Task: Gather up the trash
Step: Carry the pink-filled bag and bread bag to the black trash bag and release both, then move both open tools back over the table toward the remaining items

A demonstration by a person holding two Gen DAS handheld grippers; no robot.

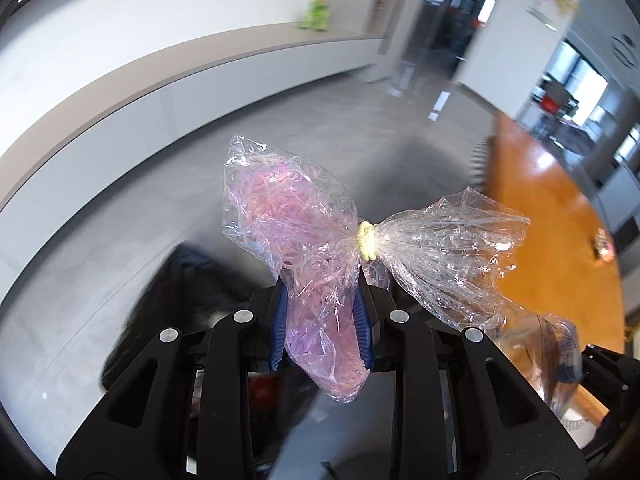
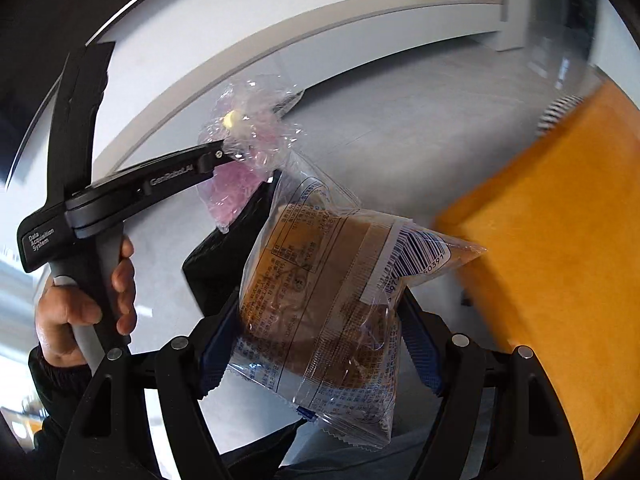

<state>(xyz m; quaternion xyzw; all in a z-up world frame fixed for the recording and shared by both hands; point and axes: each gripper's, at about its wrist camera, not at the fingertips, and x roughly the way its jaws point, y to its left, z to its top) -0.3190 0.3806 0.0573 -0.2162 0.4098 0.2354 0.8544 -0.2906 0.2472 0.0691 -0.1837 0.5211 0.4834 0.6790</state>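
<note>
Both jaws clamp trash: cellophane bag (image 1: 316,280), bread packet (image 2: 320,312).

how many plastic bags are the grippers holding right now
2. A clear bag of pink shreds, tied with a yellow band, is clamped in the left gripper. A printed bread wrapper is clamped in the right gripper. Others may be out of view.

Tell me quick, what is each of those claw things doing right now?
Left gripper: closed on a clear bag of pink shreds.
Right gripper: closed on a wrapped pastry packet.
</note>
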